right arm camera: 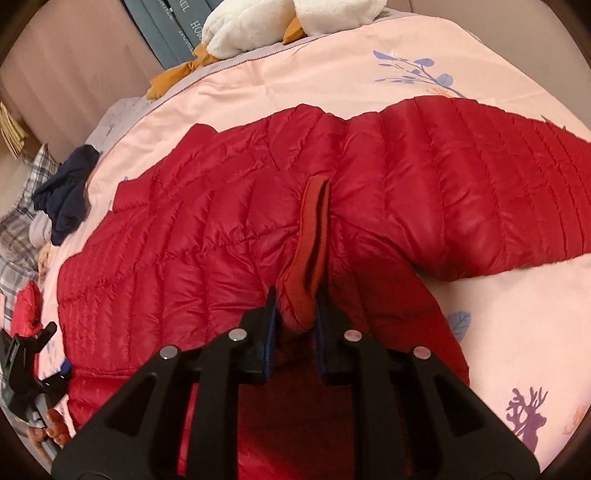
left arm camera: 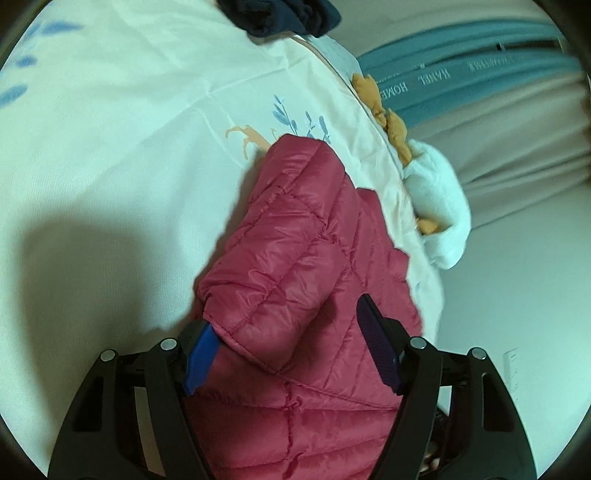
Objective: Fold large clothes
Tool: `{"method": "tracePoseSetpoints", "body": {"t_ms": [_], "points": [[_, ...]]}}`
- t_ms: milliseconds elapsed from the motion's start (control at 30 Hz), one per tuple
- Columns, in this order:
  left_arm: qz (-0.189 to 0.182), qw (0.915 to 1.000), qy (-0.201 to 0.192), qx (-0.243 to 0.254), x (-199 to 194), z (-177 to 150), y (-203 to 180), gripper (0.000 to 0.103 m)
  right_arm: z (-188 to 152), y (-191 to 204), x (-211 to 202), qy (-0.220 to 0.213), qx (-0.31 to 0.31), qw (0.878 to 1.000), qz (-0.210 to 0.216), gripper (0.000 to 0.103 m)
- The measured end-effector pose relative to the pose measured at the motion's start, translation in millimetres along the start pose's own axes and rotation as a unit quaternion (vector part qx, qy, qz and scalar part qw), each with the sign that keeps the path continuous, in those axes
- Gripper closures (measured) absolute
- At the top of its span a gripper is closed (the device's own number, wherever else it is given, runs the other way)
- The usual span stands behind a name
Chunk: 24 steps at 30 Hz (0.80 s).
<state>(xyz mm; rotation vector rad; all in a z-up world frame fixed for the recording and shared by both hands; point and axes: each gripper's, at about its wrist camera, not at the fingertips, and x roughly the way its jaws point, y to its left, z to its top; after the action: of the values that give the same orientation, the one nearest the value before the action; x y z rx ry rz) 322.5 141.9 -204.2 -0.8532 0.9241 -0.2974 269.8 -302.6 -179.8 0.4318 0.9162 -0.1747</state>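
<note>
A red quilted puffer jacket (right arm camera: 221,221) lies spread across a pale printed bedspread (right arm camera: 332,81). In the right wrist view my right gripper (right arm camera: 295,317) is shut on the jacket's collar (right arm camera: 312,236), a red fleece-lined strip that stands up between the fingers. In the left wrist view the jacket (left arm camera: 295,258) lies bunched between the wide-apart fingers of my left gripper (left arm camera: 291,332), which is open; the blue pad (left arm camera: 201,354) sits under a fold edge. The left gripper also shows at the left edge of the right wrist view (right arm camera: 26,369).
A dark navy garment (right arm camera: 66,192) lies on the bed beyond the jacket. A white and orange plush toy (right arm camera: 258,26) sits at the bed's edge. Teal boxes (left arm camera: 461,74) stand beside the bed. A plaid pillow (right arm camera: 18,229) lies at the left.
</note>
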Motion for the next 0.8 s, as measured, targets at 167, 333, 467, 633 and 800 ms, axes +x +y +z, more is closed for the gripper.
{"method": "tracePoseSetpoints", "body": {"t_ms": [167, 333, 467, 633, 800], "points": [[0.032, 0.9986, 0.013, 0.039, 1.6, -0.1, -9.8, 0.030, 0.0, 8.0, 0.7, 0.002, -0.018, 1.000, -0.026, 0.085], [0.029, 0.9986, 0.024, 0.038, -0.6, 0.3, -6.3, 0.030, 0.0, 9.4, 0.3, 0.004, -0.011, 0.999, -0.035, 0.085], [0.035, 0.9979, 0.028, 0.048, -4.5, -1.9, -7.3, 0.030, 1.6, 6.7, 0.9, 0.008, 0.002, 0.999, -0.032, 0.084], [0.075, 0.9937, 0.026, 0.079, -19.7, -6.8, -14.5, 0.030, 5.1, -3.9, -3.8, 0.014, 0.026, 0.999, -0.025, 0.066], [0.114, 0.9859, -0.005, 0.123, -53.3, 0.3, -16.4, 0.030, 3.5, -12.0, -14.5, 0.009, 0.045, 0.999, -0.014, 0.053]]}}
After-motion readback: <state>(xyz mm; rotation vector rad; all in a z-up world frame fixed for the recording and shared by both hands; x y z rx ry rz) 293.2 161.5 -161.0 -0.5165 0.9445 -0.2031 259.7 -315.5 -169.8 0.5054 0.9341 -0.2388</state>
